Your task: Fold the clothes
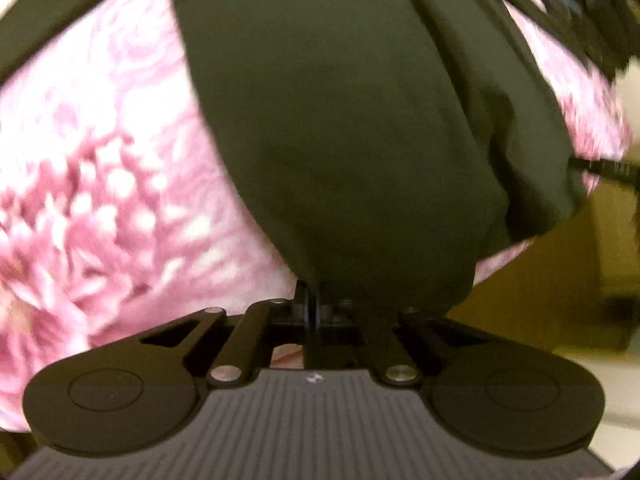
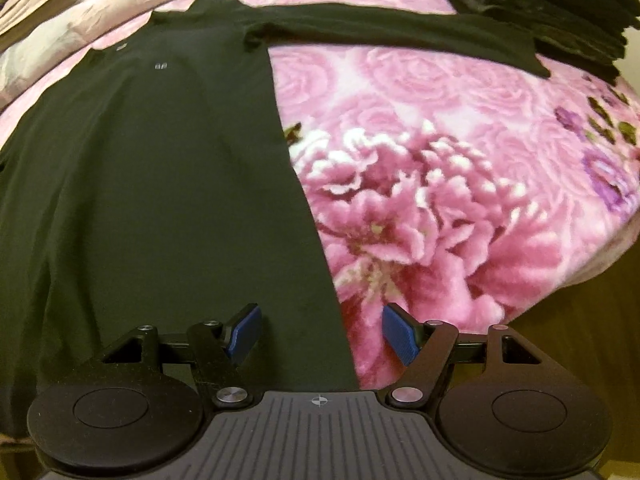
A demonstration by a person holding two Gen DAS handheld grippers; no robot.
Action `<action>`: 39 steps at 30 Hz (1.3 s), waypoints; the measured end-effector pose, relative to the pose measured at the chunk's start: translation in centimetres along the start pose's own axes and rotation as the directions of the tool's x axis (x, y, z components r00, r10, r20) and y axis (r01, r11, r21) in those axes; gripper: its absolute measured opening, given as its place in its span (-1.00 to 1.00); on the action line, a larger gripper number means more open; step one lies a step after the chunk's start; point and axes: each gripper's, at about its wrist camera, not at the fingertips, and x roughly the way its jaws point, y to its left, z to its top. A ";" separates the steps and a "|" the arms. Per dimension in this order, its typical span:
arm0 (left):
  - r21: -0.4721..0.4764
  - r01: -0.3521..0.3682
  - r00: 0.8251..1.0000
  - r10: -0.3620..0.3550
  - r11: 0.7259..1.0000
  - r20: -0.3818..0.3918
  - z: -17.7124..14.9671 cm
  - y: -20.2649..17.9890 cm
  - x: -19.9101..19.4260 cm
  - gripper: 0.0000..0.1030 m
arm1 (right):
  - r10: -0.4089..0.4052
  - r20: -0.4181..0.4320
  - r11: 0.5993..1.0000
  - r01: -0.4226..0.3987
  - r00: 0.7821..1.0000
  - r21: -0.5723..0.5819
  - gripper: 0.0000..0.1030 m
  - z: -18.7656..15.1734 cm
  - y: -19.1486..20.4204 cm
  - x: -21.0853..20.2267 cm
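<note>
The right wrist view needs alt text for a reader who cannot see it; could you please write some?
A black long-sleeved shirt lies flat on a pink floral blanket, one sleeve stretched toward a pile of dark clothes. The open right gripper straddles the shirt's hem corner.

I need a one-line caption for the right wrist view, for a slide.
Open right hand-held gripper poised over the hem edge of a black long-sleeved shirt spread on a pink floral blanket.

A long-sleeved shirt [image 2: 160, 200] lies flat on the bed [image 2: 440, 220], filling the left half of the right wrist view. Its sleeve [image 2: 400, 32] stretches rightward across the top toward a pile of clothes [image 2: 560, 12] at upper right.
</note>
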 end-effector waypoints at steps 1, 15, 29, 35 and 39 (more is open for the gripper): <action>0.044 -0.027 1.000 0.027 0.999 0.004 -0.3 -0.4 -0.7 -1.00 | 0.019 -0.018 1.000 -0.019 1.000 -0.007 0.35 -0.2 -0.3 0.3; 0.058 -0.050 0.996 0.054 0.997 -0.073 -1.4 -1.4 -2.0 -0.98 | -0.057 -0.067 0.998 0.055 0.996 -0.034 -1.00 -0.2 -4.2 -1.4; -0.085 -0.200 0.976 0.206 0.976 0.074 2.6 7.1 -9.6 -0.41 | 0.000 0.057 0.985 0.010 0.998 -0.170 0.69 5.1 5.1 -4.0; -0.040 -0.207 0.955 0.211 0.977 0.208 11.0 13.3 -9.5 -0.22 | 0.136 0.092 0.937 -0.098 0.986 -0.336 0.69 10.5 13.5 -2.9; 0.007 -0.218 0.945 0.210 0.976 0.249 16.4 18.8 -7.7 -0.21 | 0.200 0.100 0.866 -0.128 0.975 -0.483 0.68 15.7 20.2 -0.2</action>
